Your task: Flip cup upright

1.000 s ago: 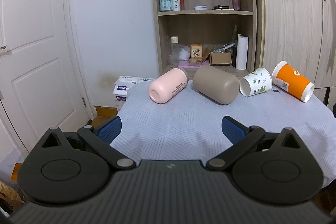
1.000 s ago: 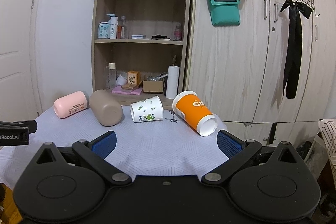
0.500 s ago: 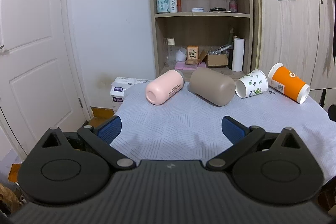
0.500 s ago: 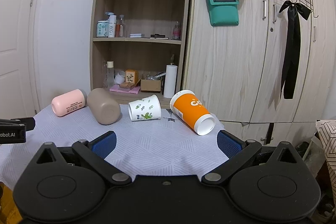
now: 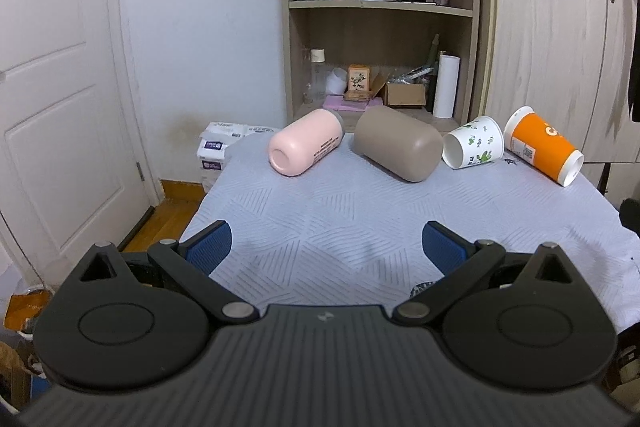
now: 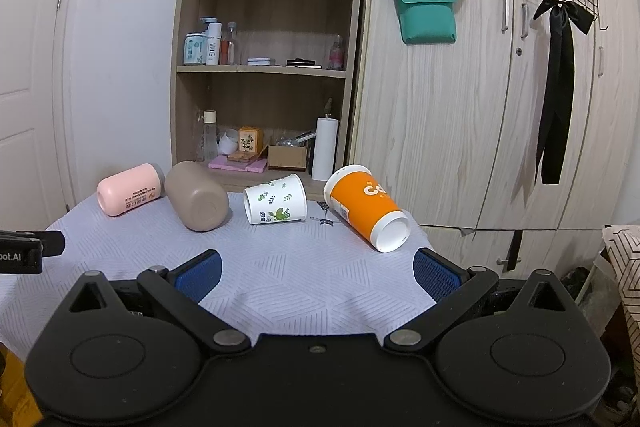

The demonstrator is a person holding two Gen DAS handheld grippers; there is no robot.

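Several cups lie on their sides in a row at the far edge of the table: a pink cup (image 5: 305,146) (image 6: 130,189), a taupe cup (image 5: 398,148) (image 6: 197,195), a white leaf-print paper cup (image 5: 474,148) (image 6: 275,199) and an orange paper cup (image 5: 542,151) (image 6: 366,211). My left gripper (image 5: 326,247) is open and empty, low over the near part of the table, well short of the cups. My right gripper (image 6: 316,273) is open and empty, also short of the cups. Part of the left gripper shows at the left edge of the right wrist view (image 6: 24,251).
The table wears a pale blue patterned cloth (image 5: 360,211) (image 6: 304,267). Behind it stand a wooden shelf unit (image 5: 380,27) with bottles and boxes and a wardrobe (image 6: 460,127). A white door (image 5: 60,87) and stacked packages (image 5: 218,147) are at the left.
Both grippers have drawn back and risen a little, so the cups look slightly smaller and farther. Both stay open. The cups have not moved.
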